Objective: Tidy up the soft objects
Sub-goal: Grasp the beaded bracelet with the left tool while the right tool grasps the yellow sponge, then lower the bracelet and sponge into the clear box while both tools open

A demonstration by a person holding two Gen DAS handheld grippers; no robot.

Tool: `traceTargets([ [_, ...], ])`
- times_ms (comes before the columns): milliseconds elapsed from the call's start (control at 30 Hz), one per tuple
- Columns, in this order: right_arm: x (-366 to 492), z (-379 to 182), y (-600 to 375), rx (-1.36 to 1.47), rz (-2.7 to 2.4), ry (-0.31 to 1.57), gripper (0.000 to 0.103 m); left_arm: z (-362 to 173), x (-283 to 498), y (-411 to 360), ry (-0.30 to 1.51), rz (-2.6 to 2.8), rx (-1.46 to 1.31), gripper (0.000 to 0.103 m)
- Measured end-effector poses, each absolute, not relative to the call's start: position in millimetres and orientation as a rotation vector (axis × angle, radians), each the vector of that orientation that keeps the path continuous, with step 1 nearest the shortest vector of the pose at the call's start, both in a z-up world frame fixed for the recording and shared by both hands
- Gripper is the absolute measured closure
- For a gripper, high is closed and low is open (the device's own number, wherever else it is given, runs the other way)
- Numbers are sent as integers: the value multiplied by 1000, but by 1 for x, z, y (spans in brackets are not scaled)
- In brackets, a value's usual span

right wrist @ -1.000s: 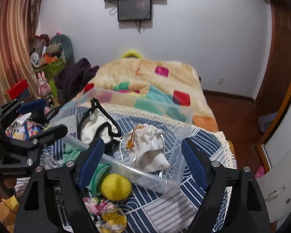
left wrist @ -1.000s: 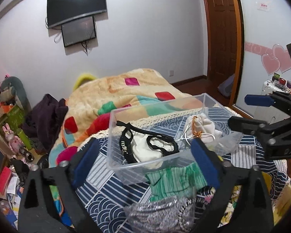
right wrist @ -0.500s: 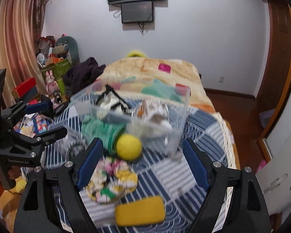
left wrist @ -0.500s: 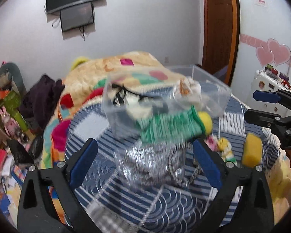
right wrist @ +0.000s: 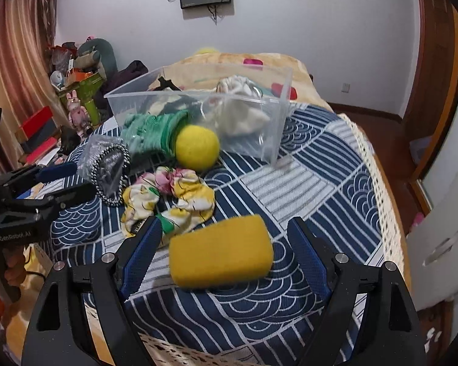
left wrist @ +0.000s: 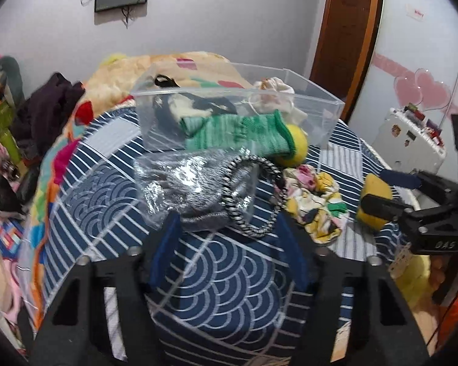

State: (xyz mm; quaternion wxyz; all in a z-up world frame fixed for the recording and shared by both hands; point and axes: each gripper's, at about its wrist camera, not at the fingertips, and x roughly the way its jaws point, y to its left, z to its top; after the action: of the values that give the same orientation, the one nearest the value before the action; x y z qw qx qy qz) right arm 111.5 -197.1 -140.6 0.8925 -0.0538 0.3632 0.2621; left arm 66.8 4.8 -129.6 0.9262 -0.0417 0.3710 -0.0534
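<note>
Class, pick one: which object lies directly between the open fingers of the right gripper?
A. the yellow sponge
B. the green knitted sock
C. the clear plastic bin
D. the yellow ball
A: in the right wrist view the yellow sponge lies on the bedspread between the open fingers of the right gripper, while the yellow ball sits farther off by the bin.

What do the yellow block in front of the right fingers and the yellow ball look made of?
Yellow block: likely foam sponge; matte, rounded soft edges, slightly pitted face. Yellow ball: looks like felted wool or fuzzy fabric; dull, no shine. Neither is certain from sight alone.
</note>
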Motion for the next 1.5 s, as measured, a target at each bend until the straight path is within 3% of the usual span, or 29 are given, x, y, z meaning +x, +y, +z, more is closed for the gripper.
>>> traceTargets([
  [200, 110, -148, -200, -79, 570, 769, 22, -138, 69, 3, 783, -125, -137, 70],
  [333, 107, -150, -196, -101, 591, 759, 41, -137, 71, 2, 777, -116, -147, 85],
  [533, 102, -146, -194, -112, 596, 731, 44, -133, 67, 6, 766, -124, -150, 96],
  [967, 101, -125, -195, -102, 592, 660, 46, -98, 55, 10, 658, -103, -119, 98],
  [1500, 144, -58, -176, -74, 569, 457, 46, -39, 104, 32, 490, -38, -99, 98],
])
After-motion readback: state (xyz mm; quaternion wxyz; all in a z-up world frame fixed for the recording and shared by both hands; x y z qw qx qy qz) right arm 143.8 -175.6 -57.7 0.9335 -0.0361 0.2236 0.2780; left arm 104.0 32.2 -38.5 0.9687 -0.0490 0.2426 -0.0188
